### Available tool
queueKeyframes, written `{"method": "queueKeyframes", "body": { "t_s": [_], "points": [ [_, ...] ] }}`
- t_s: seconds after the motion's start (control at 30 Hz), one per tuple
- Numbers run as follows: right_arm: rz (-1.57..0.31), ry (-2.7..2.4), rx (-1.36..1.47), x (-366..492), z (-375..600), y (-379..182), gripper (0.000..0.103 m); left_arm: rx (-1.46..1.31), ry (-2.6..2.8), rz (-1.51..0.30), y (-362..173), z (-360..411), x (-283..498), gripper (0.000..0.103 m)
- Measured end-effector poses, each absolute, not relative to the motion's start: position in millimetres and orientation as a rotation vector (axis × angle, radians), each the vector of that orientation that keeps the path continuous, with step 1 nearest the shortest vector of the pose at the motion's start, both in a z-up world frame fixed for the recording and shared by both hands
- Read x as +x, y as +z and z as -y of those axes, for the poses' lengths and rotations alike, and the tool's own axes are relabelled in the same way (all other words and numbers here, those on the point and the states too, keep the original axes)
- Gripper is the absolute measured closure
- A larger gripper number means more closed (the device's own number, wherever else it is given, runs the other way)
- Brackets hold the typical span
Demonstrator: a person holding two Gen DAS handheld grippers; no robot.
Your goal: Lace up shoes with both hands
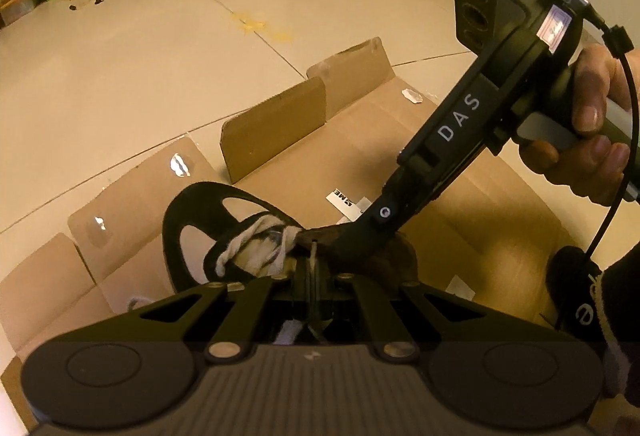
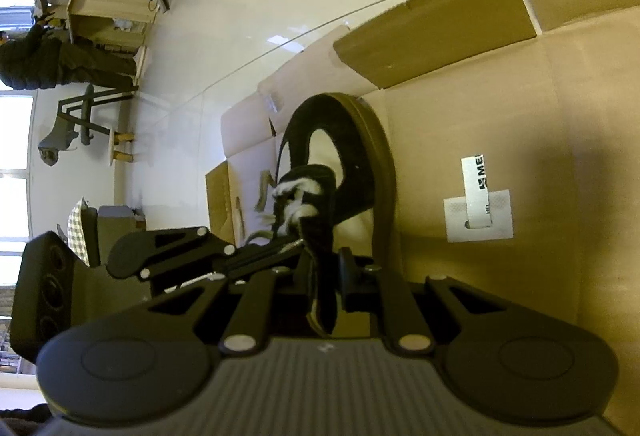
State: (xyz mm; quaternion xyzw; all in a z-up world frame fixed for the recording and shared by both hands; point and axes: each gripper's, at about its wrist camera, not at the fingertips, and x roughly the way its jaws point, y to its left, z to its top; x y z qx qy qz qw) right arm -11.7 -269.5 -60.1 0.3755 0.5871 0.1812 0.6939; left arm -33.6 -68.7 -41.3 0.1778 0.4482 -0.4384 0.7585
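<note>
On the cardboard (image 2: pixel 500 108), both hand-held grippers pinch the black shoe (image 2: pixel 352 140).

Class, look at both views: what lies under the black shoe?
Flattened brown cardboard lies under the black shoe, spread over a pale tiled floor. A white label sits beside the shoe on the cardboard. Whatever is directly beneath the sole is covered.

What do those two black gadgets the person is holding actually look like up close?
Both are matte black plastic. The right gripper has white letters "DAS", a green light, a thin black cable. The left gripper has silver rivets, a ribbed body. One dark sleeve shows.
</note>
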Motion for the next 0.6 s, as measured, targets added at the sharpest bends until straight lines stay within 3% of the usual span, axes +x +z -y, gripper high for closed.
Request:
{"method": "queueKeyframes", "body": {
  "t_s": [0.6],
  "points": [
    [-1.319,0.404,0.876,-15.4,269.9,-56.4,0.087,0.408,-0.955,-0.943,-42.2,68.2,-38.3,0.102]
  ]
}}
